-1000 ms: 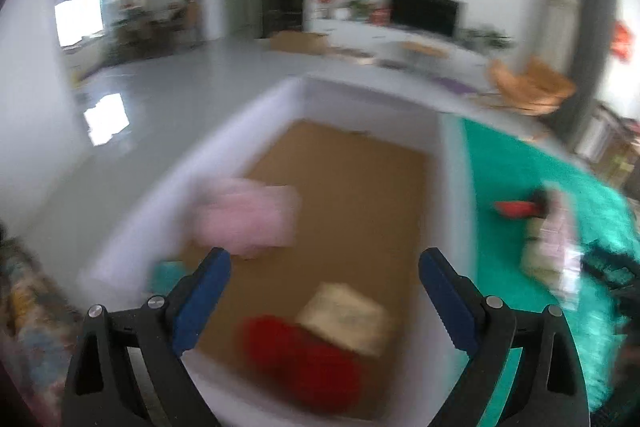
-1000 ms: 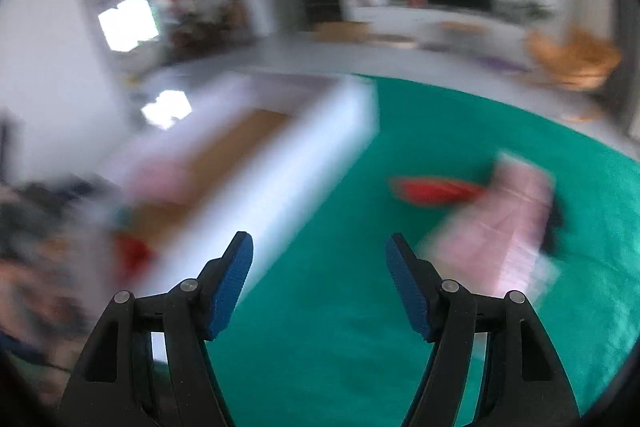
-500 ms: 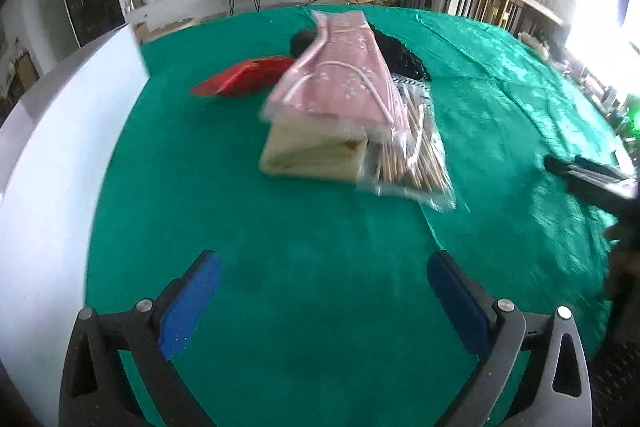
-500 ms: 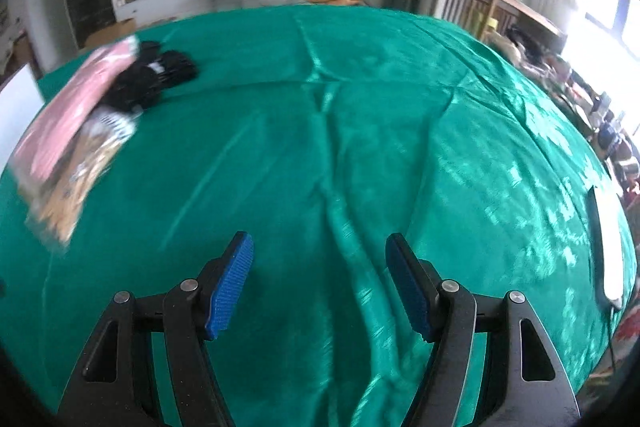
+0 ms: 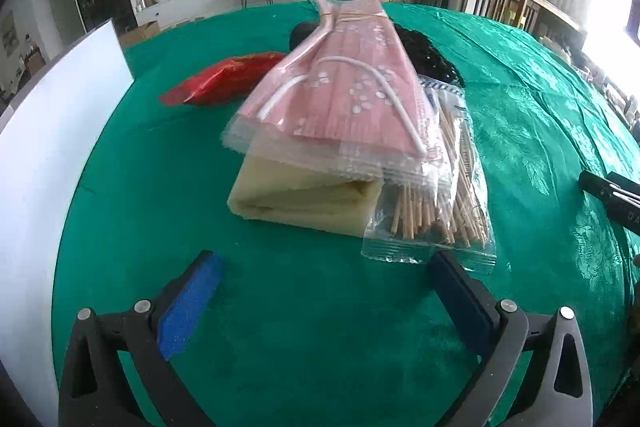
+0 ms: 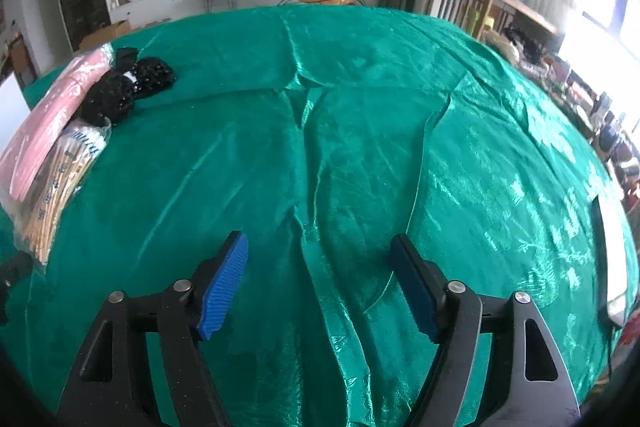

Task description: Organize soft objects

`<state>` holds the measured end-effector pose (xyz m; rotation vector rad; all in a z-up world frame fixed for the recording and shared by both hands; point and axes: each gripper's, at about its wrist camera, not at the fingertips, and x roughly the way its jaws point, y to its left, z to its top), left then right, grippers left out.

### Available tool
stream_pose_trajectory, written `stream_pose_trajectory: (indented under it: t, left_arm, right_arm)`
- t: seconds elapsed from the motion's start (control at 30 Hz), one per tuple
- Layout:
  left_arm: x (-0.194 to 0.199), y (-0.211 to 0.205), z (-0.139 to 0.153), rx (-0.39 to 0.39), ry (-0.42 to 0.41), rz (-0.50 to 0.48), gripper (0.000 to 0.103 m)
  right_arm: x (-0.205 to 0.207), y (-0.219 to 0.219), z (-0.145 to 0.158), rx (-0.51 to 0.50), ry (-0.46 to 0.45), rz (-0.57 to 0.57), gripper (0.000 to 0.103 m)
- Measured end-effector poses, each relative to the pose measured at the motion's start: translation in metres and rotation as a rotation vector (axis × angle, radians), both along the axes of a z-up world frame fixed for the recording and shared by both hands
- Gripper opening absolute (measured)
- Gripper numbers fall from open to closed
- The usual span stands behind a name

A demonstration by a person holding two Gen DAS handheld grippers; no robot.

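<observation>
White flat board [image 5: 60, 147], left edge of the green satin tablecloth [image 5: 320, 307]. Red foil pouch [image 5: 224, 79]. Folded cream cloth [image 5: 304, 199] under a clear-bagged pink patterned garment [image 5: 344, 95]. Clear packet of wooden sticks [image 5: 440, 211], overlapping both. Black lacy bundle [image 6: 128, 87] behind. Left gripper [image 5: 326, 293]: fingers apart, empty, near the cloth. Right gripper [image 6: 320, 281]: fingers apart, over bare tablecloth.
</observation>
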<state>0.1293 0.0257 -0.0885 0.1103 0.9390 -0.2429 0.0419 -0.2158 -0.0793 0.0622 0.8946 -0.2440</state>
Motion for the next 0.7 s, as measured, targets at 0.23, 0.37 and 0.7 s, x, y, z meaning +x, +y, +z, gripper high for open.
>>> stream_pose_trajectory:
  t: [0.23, 0.37, 0.7]
  left_arm:
    - [0.0000, 0.0028, 0.0007, -0.007, 0.002, 0.001, 0.103]
    - [0.0001, 0.0028, 0.0006, -0.006, 0.002, 0.001, 0.103]
    - [0.0001, 0.0019, 0.0005, -0.007, 0.001, 0.001, 0.103]
  right_arm:
    - [0.0001, -0.0074, -0.0015, 0.047, 0.001, -0.013, 0.081]
    - [0.0000, -0.0072, -0.0014, 0.048, 0.001, -0.014, 0.082]
    - [0.0002, -0.0071, -0.0015, 0.048, 0.001, -0.014, 0.082]
